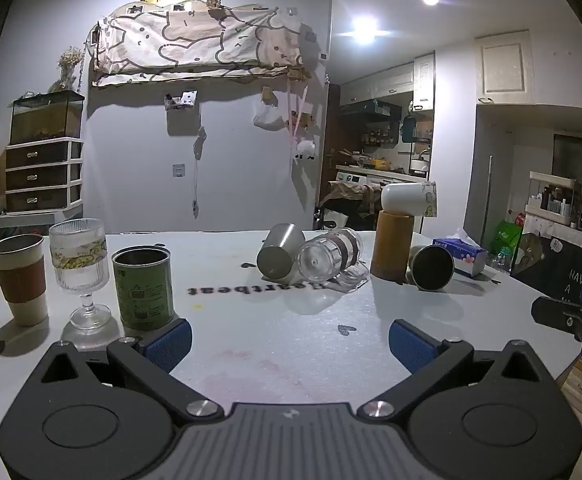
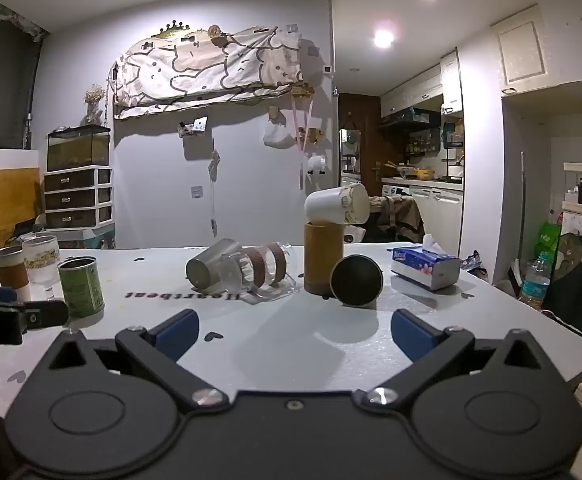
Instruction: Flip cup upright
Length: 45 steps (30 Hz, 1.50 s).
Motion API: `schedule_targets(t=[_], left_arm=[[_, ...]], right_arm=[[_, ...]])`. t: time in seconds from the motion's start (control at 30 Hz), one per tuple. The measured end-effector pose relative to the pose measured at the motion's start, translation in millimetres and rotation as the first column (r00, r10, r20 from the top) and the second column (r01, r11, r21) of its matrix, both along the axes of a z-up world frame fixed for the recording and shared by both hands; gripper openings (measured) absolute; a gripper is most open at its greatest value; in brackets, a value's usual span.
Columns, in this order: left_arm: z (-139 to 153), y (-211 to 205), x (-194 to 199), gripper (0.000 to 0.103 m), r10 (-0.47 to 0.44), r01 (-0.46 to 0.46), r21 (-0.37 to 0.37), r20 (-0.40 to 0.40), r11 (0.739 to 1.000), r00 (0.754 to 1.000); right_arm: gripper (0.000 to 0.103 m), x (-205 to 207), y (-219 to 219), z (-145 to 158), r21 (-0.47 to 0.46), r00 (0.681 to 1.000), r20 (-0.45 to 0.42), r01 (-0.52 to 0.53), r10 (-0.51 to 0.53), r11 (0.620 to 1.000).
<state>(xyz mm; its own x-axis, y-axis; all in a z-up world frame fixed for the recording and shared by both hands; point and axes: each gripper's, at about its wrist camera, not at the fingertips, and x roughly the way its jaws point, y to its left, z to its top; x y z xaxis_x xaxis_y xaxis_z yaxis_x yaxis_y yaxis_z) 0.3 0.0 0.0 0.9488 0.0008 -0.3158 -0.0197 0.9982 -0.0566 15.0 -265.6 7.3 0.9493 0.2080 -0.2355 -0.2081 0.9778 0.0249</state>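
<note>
Several cups lie on their sides on the white table (image 1: pixel 251 320): a steel cup (image 1: pixel 279 251) (image 2: pixel 209 266), a clear glass mug with brown bands (image 1: pixel 331 252) (image 2: pixel 257 270), and a dark cup (image 1: pixel 431 267) (image 2: pixel 356 280) with its base facing me. A white cup (image 1: pixel 409 199) (image 2: pixel 337 205) lies sideways on top of an upright bamboo cylinder (image 1: pixel 392 245) (image 2: pixel 323 258). My left gripper (image 1: pixel 289 338) is open and empty, well short of the steel cup. My right gripper (image 2: pixel 295 334) is open and empty, in front of the dark cup.
At the left stand a sleeved paper cup (image 1: pixel 19 278) (image 2: pixel 11 270), a ribbed stemmed glass (image 1: pixel 81 270) (image 2: pixel 43 266) and a green tin (image 1: pixel 143 287) (image 2: pixel 81 286), all upright. A tissue pack (image 1: pixel 461 255) (image 2: pixel 427 266) lies at the right. The table's right edge is near.
</note>
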Motion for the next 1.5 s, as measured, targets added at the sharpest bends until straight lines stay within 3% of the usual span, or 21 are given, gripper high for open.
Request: schedule_targets(t=[1.5], left_arm=[[-0.3,0.9,-4.8,0.103,0.007,-0.007,-0.013,0.018,1.0,1.0]], right_arm=[[0.103,4.7,5.7,-4.1,-0.001,1.0,-0.019,-0.017,0.017,1.0]])
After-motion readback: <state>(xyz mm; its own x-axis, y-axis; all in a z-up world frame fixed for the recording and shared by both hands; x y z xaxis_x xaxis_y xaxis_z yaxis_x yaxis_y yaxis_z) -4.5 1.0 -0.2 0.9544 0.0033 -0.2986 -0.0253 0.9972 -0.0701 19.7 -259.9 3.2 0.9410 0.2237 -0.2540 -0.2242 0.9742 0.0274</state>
